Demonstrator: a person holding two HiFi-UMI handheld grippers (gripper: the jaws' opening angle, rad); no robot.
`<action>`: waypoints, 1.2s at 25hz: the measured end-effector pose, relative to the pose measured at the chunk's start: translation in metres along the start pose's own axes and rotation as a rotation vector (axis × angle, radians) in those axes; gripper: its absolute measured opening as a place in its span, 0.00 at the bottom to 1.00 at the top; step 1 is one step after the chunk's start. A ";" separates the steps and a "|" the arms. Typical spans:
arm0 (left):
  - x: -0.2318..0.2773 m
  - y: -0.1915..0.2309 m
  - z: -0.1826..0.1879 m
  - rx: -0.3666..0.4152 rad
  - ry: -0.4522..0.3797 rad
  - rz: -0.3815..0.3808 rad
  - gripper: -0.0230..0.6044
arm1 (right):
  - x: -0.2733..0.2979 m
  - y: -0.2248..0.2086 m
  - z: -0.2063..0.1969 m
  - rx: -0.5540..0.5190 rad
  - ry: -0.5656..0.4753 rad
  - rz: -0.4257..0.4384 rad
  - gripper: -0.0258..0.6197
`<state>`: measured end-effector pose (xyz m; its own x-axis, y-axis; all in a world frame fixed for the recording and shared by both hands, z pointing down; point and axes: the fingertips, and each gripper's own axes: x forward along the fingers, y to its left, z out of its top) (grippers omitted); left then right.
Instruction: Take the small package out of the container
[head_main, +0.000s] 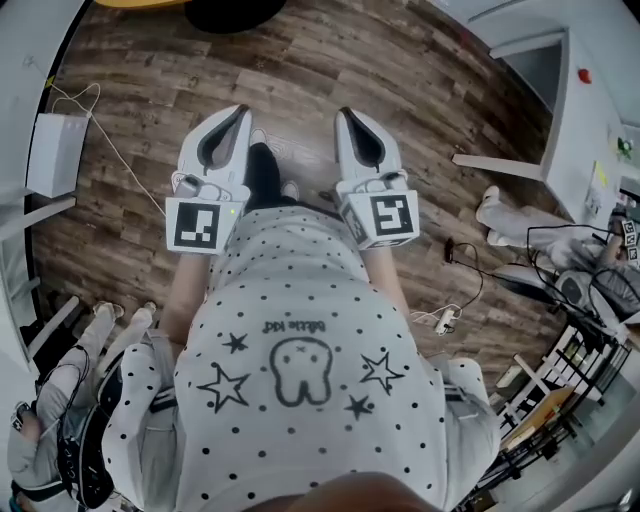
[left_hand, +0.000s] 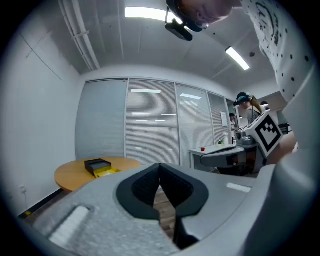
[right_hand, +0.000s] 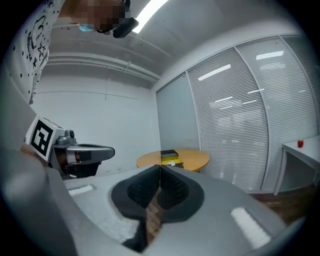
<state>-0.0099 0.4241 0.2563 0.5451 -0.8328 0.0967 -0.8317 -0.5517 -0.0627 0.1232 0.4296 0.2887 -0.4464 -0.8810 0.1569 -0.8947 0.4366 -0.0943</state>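
Both grippers are held side by side in front of the person's body, above a wooden floor. Nothing is between the jaws of the left gripper (head_main: 240, 112), which is shut, and the same goes for the shut right gripper (head_main: 346, 113). In the left gripper view the jaw tips (left_hand: 159, 165) meet, and far off at the left a round wooden table (left_hand: 75, 175) carries a black open container (left_hand: 97, 164) with a yellow package (left_hand: 108, 172) against it. In the right gripper view the same container (right_hand: 169, 152) and yellow package (right_hand: 173, 161) sit straight beyond the closed tips (right_hand: 160, 168).
A white desk (left_hand: 216, 150) with a small red object stands at the blinds wall, and another person (left_hand: 246, 107) stands behind it. On the floor lie a white box (head_main: 55, 150) with cables at the left and chairs, cables and someone's feet (head_main: 500, 215) at the right.
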 end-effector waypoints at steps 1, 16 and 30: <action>0.006 0.005 0.004 0.005 -0.011 -0.024 0.05 | 0.009 0.000 0.003 -0.002 0.000 0.000 0.05; 0.089 0.144 0.012 0.014 -0.005 -0.074 0.05 | 0.143 -0.006 0.036 0.002 -0.021 -0.080 0.05; 0.105 0.217 -0.010 -0.024 0.041 -0.016 0.05 | 0.210 0.003 0.041 0.013 0.001 -0.076 0.05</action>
<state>-0.1339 0.2174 0.2633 0.5543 -0.8208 0.1381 -0.8253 -0.5635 -0.0366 0.0276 0.2384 0.2808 -0.3774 -0.9113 0.1649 -0.9257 0.3662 -0.0948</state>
